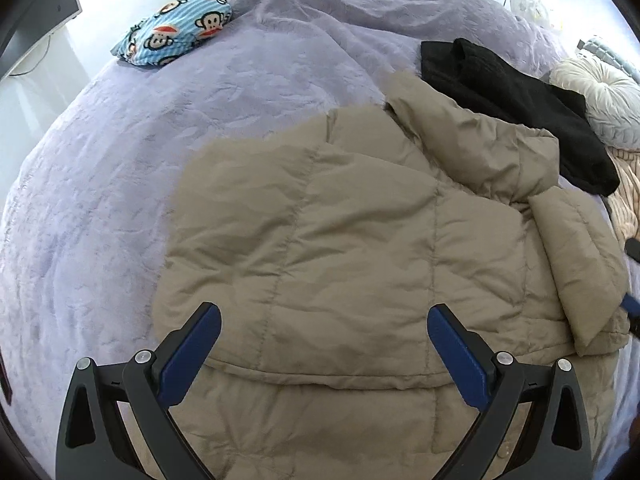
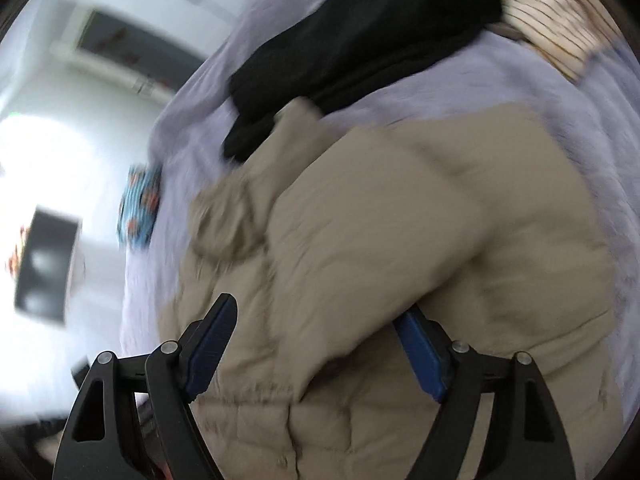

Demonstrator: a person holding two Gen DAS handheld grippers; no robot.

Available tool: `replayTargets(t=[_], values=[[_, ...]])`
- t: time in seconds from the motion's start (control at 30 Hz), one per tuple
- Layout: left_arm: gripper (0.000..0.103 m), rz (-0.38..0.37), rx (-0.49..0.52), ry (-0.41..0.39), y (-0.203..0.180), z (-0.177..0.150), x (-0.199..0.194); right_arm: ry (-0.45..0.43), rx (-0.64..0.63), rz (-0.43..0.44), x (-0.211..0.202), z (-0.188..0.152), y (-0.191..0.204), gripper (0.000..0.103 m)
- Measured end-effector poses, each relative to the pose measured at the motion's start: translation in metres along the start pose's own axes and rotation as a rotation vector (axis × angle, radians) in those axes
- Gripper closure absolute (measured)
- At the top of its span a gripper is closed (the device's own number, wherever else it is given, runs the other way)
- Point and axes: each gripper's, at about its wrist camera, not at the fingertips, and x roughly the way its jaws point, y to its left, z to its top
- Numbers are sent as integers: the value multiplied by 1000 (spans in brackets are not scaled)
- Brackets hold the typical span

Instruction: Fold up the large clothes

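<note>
I see the tan quilted puffer jacket point(image 1: 360, 240) spread on the lavender bed cover point(image 1: 100, 200), a black knitted garment point(image 1: 520, 108) lying beside it; my left tool point(image 1: 324, 316) hovers above it, jaws apart, and my right tool point(image 2: 320, 316) straddles a padded fold, jaws wide, unclamped

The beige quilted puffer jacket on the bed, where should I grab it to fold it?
Grip the beige quilted puffer jacket by its near hem edge, approaching from the near side: that seam lies flat and exposed, and the folded sleeve already rests across the body.
</note>
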Motion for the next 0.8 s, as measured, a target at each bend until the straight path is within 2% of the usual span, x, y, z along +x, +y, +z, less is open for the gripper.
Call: replayTargets(t=[0.07, 0.1, 0.17, 0.3, 0.4, 0.43, 0.47, 0.53, 0.67, 0.8], values=[[0, -10, -6, -4, 5, 2, -4, -8, -54, -40, 4, 6, 11, 78], [0, -20, -13, -5, 7, 3, -6, -11, -108, -39, 9, 6, 25, 84], [0, -55, -34, -14, 15, 4, -12, -3, -219, -12, 17, 2, 58, 87], [0, -90, -89, -34, 34, 6, -23, 86, -469, 21, 41, -37, 118, 88], [0, -106, -119, -42, 45, 9, -28, 180, -551, -21, 67, -67, 137, 83], [0, -119, -126, -42, 47, 9, -29, 206, -560, -29, 72, -74, 138, 70], [0, -138, -132, -42, 49, 10, -30, 238, -570, -34, 77, -83, 139, 49], [0, -185, -139, -39, 49, 12, -31, 268, -573, -17, 74, -92, 137, 30], [0, -328, -111, -1, 29, 17, -23, 284, -536, -11, 49, -89, 113, 30], [3, -401, -65, 38, -4, 23, -4, 281, -318, -59, 14, -65, 38, 29]])
